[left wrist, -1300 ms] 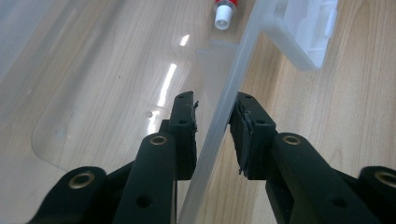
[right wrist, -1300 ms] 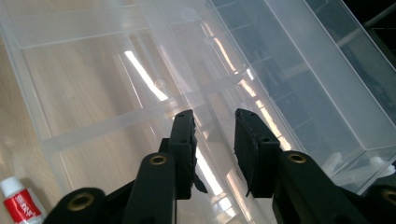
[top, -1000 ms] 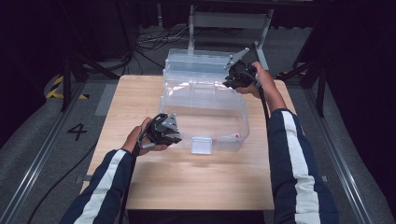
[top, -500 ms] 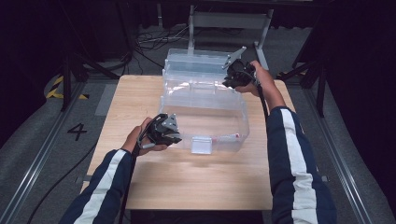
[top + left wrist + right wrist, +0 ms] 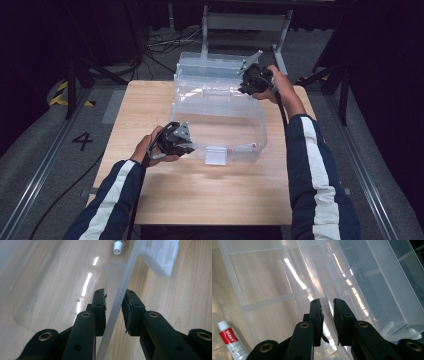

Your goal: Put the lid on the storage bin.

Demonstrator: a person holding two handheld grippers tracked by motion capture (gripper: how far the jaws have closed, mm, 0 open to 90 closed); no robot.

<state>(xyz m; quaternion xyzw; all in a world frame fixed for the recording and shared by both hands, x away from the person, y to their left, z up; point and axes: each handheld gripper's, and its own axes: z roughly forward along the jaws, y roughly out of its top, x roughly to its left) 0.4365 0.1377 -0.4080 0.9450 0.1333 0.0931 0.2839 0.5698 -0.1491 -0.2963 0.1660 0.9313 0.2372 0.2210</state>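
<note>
On the pale wooden table (image 5: 165,210), one clear plastic storage box (image 5: 220,127) with its hinged clear lid (image 5: 212,67) thrown open toward the far edge. At the box's near left corner, the left tongs (image 5: 186,145), held low and level; seen in the left gripper view as jaws straddling the box's thin front wall (image 5: 117,302), one inside and one outside. Right jaw pad against the wall, left jaw a hair off it, so closed nearly to the wall's thickness; firm pinch or light touch, cannot tell for sure. Probably placed there to steady the box against sliding or tipping. At the far right, the right tongs (image 5: 248,82), raised at the hinge end where lid meets box; in the right gripper view (image 5: 327,315) jaws spread a little, a clear ridge of the plastic between them, apparently not yet squeezed. Likely positioned to take the lid by its edge and swing it, with the other hand as anchor.

Inside the box, near its front right, one small white tube with a red label and white cap (image 5: 230,341), lying flat on the floor of the box. On the front wall outside, one white plastic latch (image 5: 216,155), hanging open.

Count: one table, one box, one lid, one latch, one tube, two tongs, two striped sleeves.
</note>
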